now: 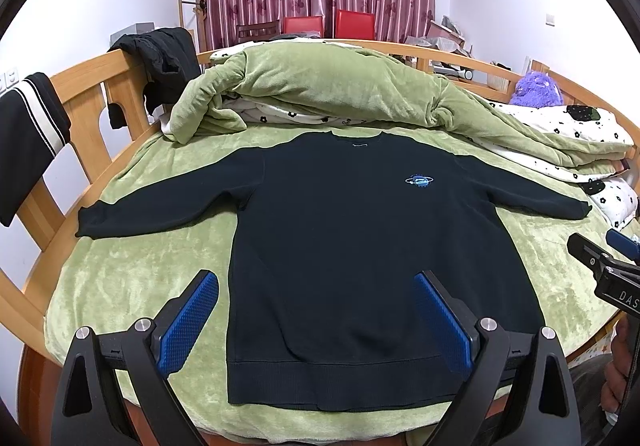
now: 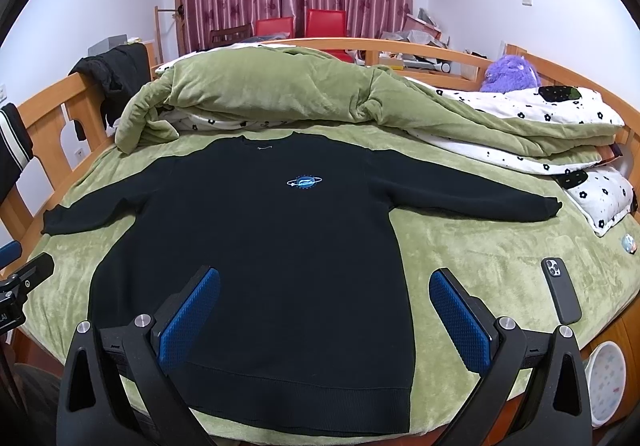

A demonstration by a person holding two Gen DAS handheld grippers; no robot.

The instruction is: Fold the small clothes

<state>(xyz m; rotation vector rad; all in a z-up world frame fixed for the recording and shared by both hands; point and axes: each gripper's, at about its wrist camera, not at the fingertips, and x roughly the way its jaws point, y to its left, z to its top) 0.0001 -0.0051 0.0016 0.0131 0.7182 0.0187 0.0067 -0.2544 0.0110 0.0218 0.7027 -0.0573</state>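
A small black sweatshirt [image 1: 360, 246] with a blue planet logo [image 1: 419, 180] lies flat and face up on the green bed sheet [image 1: 140, 278], both sleeves spread out. It also shows in the right wrist view [image 2: 260, 254]. My left gripper [image 1: 316, 282] is open and empty above the left part of the hem. My right gripper [image 2: 324, 278] is open and empty above the right part of the hem; it also shows at the right edge of the left wrist view [image 1: 608, 258].
A bunched green and floral quilt [image 1: 320, 93] lies behind the collar. A black phone [image 2: 560, 290] lies on the sheet at the right. Wooden bed rails [image 1: 80, 93] with dark clothes draped on them run along the left. A purple plush toy [image 2: 508, 73] sits at the far right.
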